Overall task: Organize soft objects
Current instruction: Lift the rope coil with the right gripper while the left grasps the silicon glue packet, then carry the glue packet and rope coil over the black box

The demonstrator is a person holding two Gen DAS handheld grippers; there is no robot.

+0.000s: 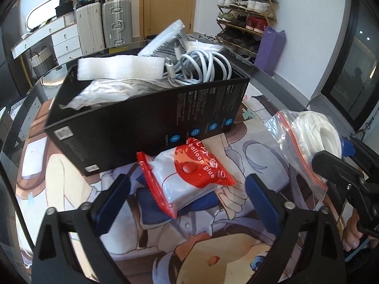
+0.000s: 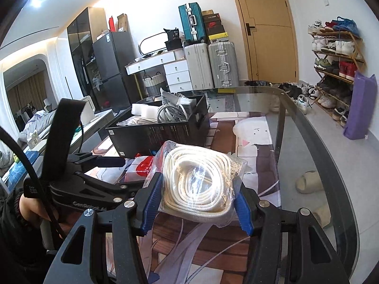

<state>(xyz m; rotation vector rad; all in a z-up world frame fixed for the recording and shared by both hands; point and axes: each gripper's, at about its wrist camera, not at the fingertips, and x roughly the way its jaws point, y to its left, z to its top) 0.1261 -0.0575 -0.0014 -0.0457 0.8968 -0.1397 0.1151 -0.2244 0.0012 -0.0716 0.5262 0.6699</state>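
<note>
Starting at the left, the black box (image 1: 146, 116) sits on the printed mat (image 1: 71, 189) at about ten o'clock from the left gripper (image 1: 187, 197). It is already well filled: a white foam block (image 1: 118, 67) at its far left, a crumpled clear bag (image 1: 104, 92) beneath that, and a coil of white cable (image 1: 203, 67) toward its right end.

Just in front of the box, at twelve o'clock from the left gripper, lies the balloon glue packet (image 1: 187, 177), its top edge touching the box's near wall. The left gripper's jaws stand wide, one blue pad on either side of the packet, neither pressing on it, so it holds nothing yet.

Further right, at about two o'clock, the right gripper (image 2: 196, 201) is clamped on a zip bag of white rope (image 2: 201, 179), both blue pads squeezing its sides. The bag looks lifted clear of the mat, though I can't be sure from here.

To my eye the step in hand is the pickup of the glue packet, with the rope bag waiting its turn for the box. Next, the left jaws need to settle lower around the packet's soft middle and close gently, then lift it over the near wall. The slippery wrapper could slide out.
</note>
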